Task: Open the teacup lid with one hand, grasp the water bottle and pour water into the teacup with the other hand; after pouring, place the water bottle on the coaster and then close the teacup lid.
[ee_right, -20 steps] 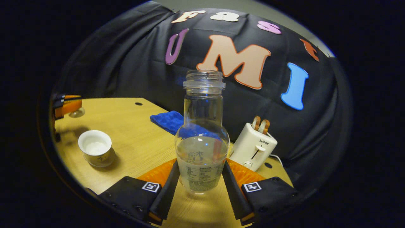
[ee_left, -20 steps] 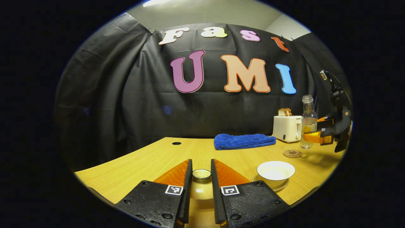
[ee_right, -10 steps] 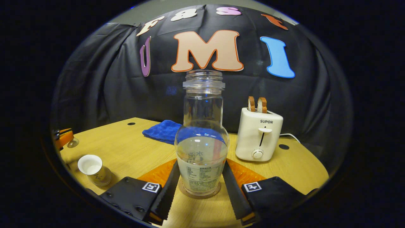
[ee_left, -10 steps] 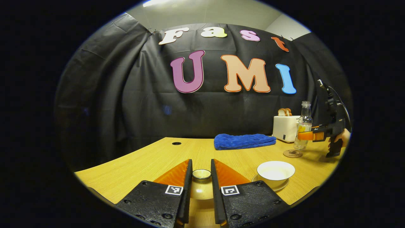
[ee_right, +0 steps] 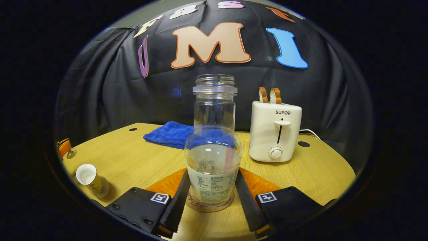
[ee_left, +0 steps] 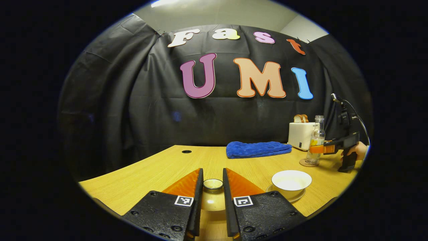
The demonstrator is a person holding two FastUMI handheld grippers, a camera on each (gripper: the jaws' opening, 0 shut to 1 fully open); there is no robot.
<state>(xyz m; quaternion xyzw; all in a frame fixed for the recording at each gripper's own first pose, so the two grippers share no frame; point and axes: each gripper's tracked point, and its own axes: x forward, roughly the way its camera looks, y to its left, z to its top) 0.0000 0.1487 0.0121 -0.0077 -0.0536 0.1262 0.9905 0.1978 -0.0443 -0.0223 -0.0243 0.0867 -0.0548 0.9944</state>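
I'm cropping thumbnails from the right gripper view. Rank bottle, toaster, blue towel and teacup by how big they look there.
1. bottle, nearest the camera, so its lead may be only nearness
2. toaster
3. blue towel, partly behind the bottle
4. teacup

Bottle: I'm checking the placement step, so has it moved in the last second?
Yes. In the left gripper view the bottle has come down and away toward the toaster, onto the coaster.

Dim overhead light, fisheye-warped edges
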